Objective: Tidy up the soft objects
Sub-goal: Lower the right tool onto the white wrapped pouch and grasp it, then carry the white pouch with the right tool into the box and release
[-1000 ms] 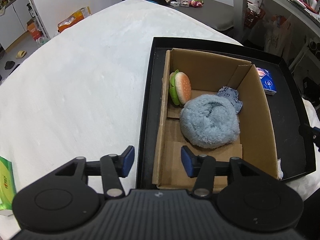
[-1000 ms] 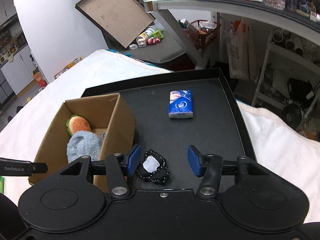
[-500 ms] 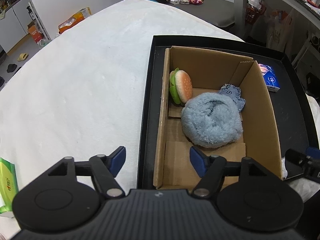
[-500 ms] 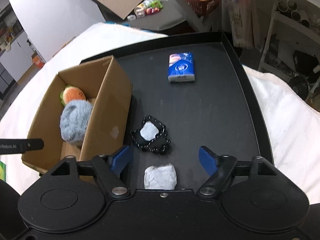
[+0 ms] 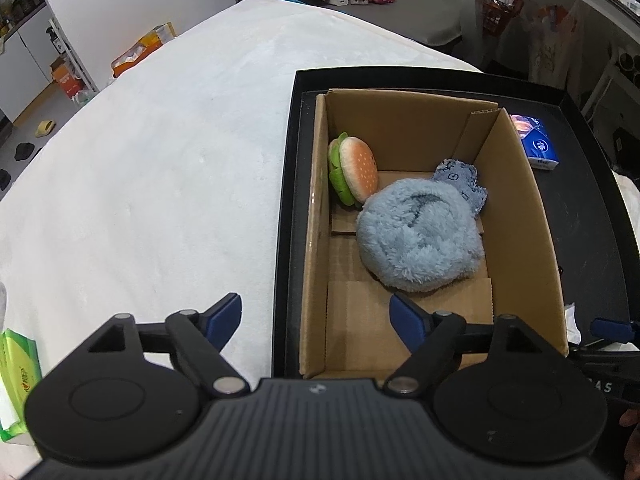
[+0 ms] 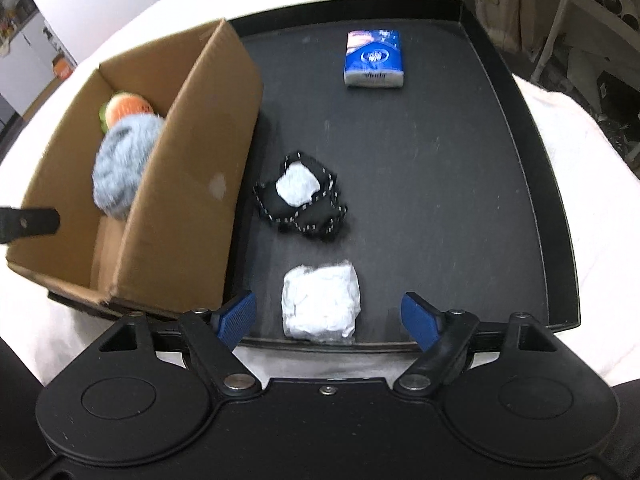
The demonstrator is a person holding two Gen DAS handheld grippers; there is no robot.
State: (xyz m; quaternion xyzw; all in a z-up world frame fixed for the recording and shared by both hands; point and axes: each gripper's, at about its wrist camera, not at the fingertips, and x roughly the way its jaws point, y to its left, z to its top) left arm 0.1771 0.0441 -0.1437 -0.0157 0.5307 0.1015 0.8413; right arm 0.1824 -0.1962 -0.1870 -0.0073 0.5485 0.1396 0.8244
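A cardboard box stands in a black tray. Inside it lie a fluffy blue plush, a burger plush and a blue-grey cloth. On the tray floor lie a black pouch with a white patch, a white wrapped packet and a blue tissue pack. My left gripper is open and empty over the box's near left wall. My right gripper is open and empty, its fingers on either side of the white packet, above it.
The tray sits on a white padded table. A green tissue pack lies at the table's near left edge. Shelves and clutter stand beyond the table at the back right.
Both grippers have opened wider and pulled back. The right gripper has risen, bringing the white packet into view between its fingers.
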